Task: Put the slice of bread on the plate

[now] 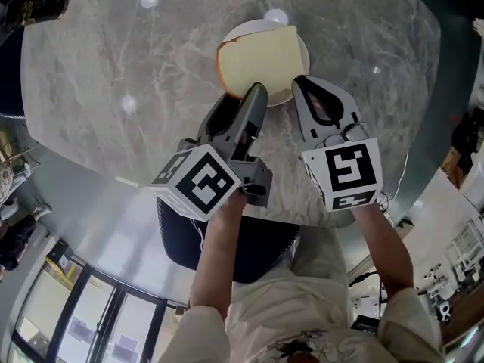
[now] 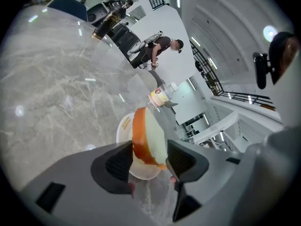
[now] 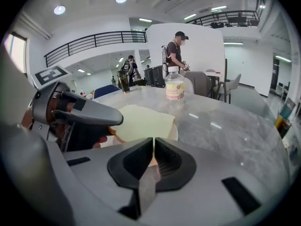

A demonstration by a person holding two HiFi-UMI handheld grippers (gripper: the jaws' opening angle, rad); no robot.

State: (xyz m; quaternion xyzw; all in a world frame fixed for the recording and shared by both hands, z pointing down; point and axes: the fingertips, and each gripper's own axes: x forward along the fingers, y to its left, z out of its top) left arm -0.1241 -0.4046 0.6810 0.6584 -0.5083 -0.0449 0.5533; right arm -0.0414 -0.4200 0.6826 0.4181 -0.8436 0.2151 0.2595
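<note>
Fingers (image 2: 120, 161) of the left gripper (image 2: 149, 157) stood wide apart, with the near, brown-crusted edge of the slice of bread (image 2: 150, 140) between the two pads. Whether either pad pressed on the crust could not be made out. Fingers (image 3: 136, 161) of the right gripper (image 3: 154, 147) were closed together with nothing between them, held just beside the slice on the near right.

Seen from the head, the slice of bread (image 1: 257, 63) lay flat on the white plate (image 1: 304, 55), covering most of it and overhanging its near-left rim. Its rounded crust end pointed to the picture's left and its straight edges to the far right, so its long axis ran roughly from near left to far right.

Small orange print sat on the plate's rim in the left gripper view, too small to read. Beyond the plate a clear bottle (image 3: 174, 89) stood upright on the grey marble table (image 1: 113, 66), its red and yellow label also unreadable. Each gripper carried a cube (image 1: 200, 181) with black square markers.
</note>
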